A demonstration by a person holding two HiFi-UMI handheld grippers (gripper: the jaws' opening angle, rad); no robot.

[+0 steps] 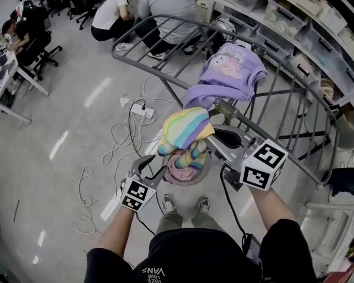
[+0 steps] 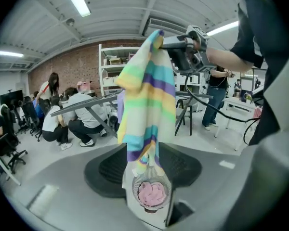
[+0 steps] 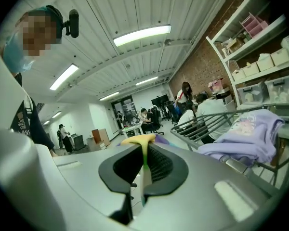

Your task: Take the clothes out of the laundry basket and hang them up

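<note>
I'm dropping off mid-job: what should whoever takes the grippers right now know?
Right gripper: shut on the top of the striped cloth, held up above the basket.
Left gripper: open, jaws either side of the cloth's hanging end, not pressing.
Done: purple top draped on the rack.
Left: hang the striped cloth; pink garment waits in the basket.
</note>
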